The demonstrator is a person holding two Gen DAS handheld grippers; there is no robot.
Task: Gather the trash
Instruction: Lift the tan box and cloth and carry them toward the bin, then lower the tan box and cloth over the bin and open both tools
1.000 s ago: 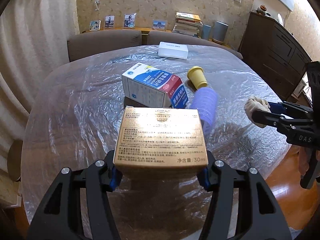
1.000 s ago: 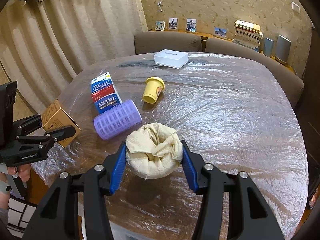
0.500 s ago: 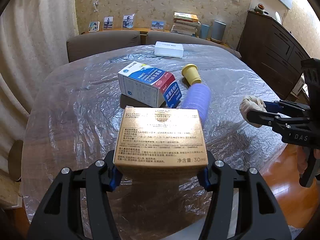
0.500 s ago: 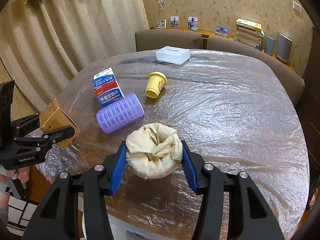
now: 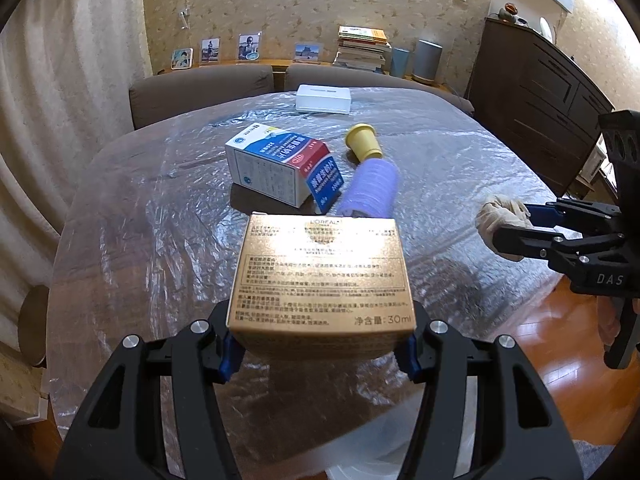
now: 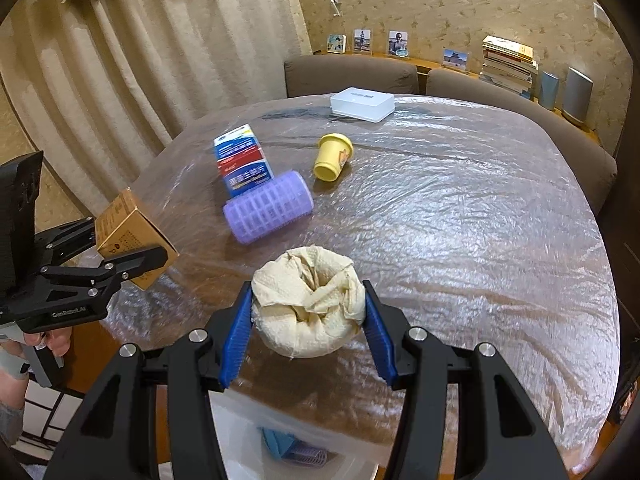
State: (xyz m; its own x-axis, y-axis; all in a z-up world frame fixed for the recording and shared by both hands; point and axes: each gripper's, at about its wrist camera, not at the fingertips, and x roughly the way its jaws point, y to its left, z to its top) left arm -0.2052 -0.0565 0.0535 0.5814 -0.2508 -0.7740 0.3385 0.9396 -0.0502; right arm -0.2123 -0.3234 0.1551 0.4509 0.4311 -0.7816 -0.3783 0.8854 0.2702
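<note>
Both your grippers have drawn back toward the table's near edge. Your left gripper (image 5: 320, 354) clamps the gold carton (image 5: 322, 276); your right gripper (image 6: 308, 330) pinches the crumpled paper wad (image 6: 308, 306) above a white bin (image 6: 296, 446). Nothing dropped yet; the medicine box (image 6: 242, 160), purple roller (image 6: 268, 212) and yellow cup (image 6: 333, 157) remain on the table (image 6: 480, 240).

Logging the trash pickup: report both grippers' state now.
Left gripper: shut on the gold box.
Right gripper: shut on the crumpled paper towel.
</note>
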